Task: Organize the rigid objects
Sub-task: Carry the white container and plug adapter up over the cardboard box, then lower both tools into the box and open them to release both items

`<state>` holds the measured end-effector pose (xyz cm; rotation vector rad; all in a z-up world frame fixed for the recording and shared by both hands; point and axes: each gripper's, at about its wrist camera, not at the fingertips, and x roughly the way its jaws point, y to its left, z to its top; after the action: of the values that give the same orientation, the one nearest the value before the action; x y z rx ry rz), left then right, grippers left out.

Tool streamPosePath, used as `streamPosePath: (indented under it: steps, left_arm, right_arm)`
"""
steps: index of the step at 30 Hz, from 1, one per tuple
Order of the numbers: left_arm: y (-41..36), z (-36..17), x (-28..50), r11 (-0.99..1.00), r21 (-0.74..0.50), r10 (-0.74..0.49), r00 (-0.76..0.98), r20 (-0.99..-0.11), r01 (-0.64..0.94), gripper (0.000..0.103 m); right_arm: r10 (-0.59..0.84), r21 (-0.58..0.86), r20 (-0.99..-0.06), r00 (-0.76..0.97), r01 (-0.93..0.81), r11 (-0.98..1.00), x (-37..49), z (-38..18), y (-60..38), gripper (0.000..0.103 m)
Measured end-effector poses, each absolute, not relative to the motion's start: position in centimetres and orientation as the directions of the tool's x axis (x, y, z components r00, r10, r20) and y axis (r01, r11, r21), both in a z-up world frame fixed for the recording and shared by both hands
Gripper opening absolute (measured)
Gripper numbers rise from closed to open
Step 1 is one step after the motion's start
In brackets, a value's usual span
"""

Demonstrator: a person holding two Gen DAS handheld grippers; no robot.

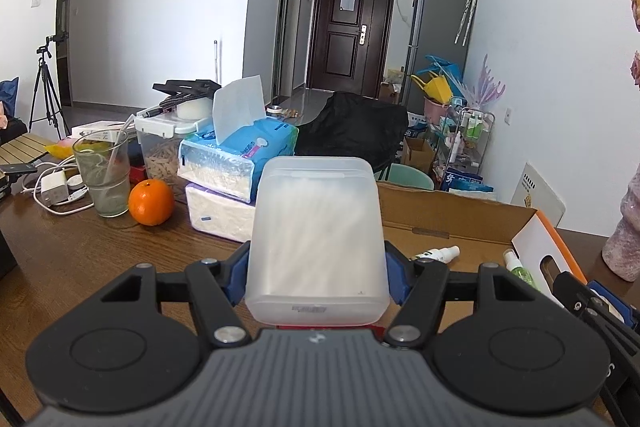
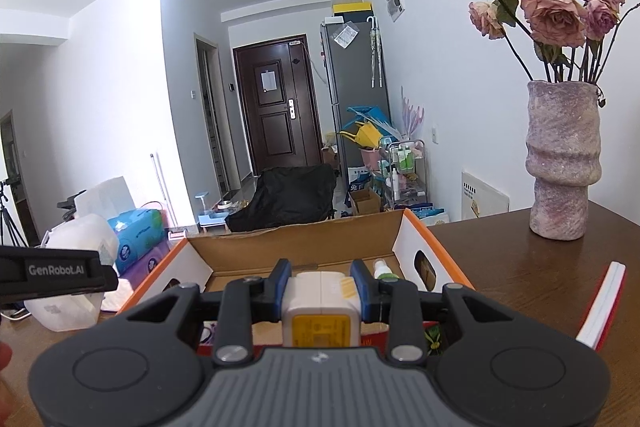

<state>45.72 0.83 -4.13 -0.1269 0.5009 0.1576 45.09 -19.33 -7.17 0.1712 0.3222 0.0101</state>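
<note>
My left gripper [image 1: 317, 267] is shut on a frosted plastic cotton swab box [image 1: 316, 231], held above the wooden table just left of an open cardboard box [image 1: 452, 215]. My right gripper [image 2: 321, 287] is shut on a small white box with a yellow label [image 2: 320, 303], held over the near edge of the same cardboard box [image 2: 304, 239]. Small spray bottles lie inside the cardboard box: a white one [image 1: 438, 253] and a green one [image 1: 520, 269], also seen in the right wrist view [image 2: 383, 269]. The left gripper shows at the left in the right wrist view [image 2: 52, 273].
An orange [image 1: 151, 202], a glass with a straw [image 1: 105, 175], stacked tissue packs [image 1: 236, 163], a clear lidded container [image 1: 160, 143] and chargers [image 1: 54, 187] crowd the table's left. A vase of dried roses [image 2: 560, 163] and a red-and-white lid [image 2: 602, 307] are at the right.
</note>
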Motion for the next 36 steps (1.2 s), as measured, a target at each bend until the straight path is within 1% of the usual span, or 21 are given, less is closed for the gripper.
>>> streamPosePath:
  steps: [16,36]
  left_arm:
    - [-0.2,-4.0,49.3,0.984,-0.071,0.110,0.871,-0.479,-0.163,0.066]
    - [-3.2,-6.1,54.5,0.996,0.010,0.086,0.861,-0.501,-0.093,0.066]
  right_arm:
    - [0.030,0.148,-0.311,0.950,0.017,0.989,48.9,-7.3,-19.1,0.031]
    - [0.015,0.113,-0.334,0.943,0.025,0.993,53.2,-8.2,-19.1,0.031]
